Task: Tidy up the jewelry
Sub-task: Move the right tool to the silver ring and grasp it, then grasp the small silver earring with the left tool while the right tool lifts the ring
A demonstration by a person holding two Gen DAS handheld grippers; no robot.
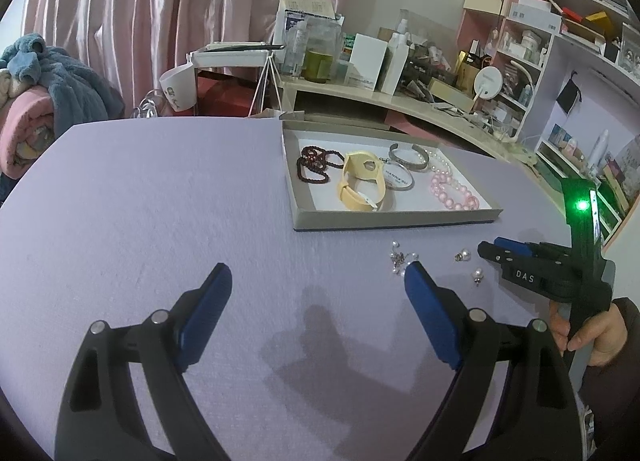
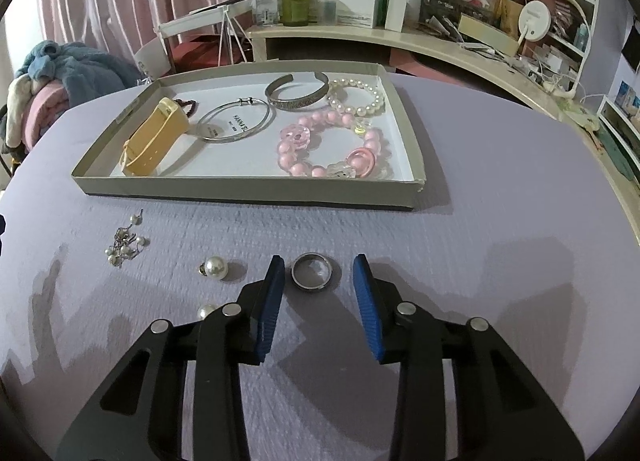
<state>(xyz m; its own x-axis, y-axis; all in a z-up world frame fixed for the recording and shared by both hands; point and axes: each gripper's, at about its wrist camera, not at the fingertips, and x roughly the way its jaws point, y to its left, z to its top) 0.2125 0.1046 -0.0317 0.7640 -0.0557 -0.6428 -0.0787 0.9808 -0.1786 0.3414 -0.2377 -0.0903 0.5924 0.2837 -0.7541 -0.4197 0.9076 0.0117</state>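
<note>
Work surface: a table (image 2: 480, 245) covered in lilac felt, clean. On it, a shallow grey cardboard tray (image 2: 248, 191) holding bracelets, bangles and a cream watch (image 2: 158, 137). A silver ring (image 2: 312, 271) lies flat on the felt in front of the tray, between the right gripper (image 2: 318, 267) pads; jaws partly open, neither pad touching it. Pearl earrings (image 2: 124, 247) lie loose to its left. Left gripper (image 1: 318, 281) stands wide open, empty. Behind: pink curtains (image 1: 140, 1), cluttered desk (image 1: 400, 97), shelving (image 1: 560, 21).
</note>
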